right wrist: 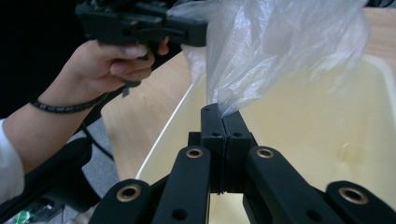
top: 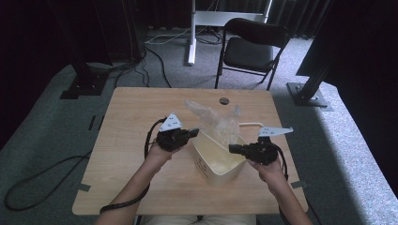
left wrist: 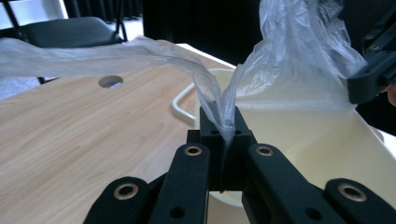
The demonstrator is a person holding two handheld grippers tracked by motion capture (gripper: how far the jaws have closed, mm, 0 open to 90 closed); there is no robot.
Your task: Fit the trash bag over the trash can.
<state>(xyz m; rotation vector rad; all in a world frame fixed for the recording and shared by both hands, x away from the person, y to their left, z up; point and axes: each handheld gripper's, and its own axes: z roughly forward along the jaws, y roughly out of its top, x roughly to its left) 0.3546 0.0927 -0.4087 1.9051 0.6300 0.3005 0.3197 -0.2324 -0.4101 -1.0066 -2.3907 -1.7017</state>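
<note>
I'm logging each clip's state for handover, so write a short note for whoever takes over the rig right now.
Left tongs: shut on the clear plastic bag, pinching one edge of it.
Right tongs: shut on the bag's opposite edge.
Things: the bag hangs between the two tongs, above the cream bin on the wooden table; most of it is still bunched up above the rim.
Done: both edges gripped.
Left: probably spread the mouth open and draw it down over the bin's rim as a liner.
</note>
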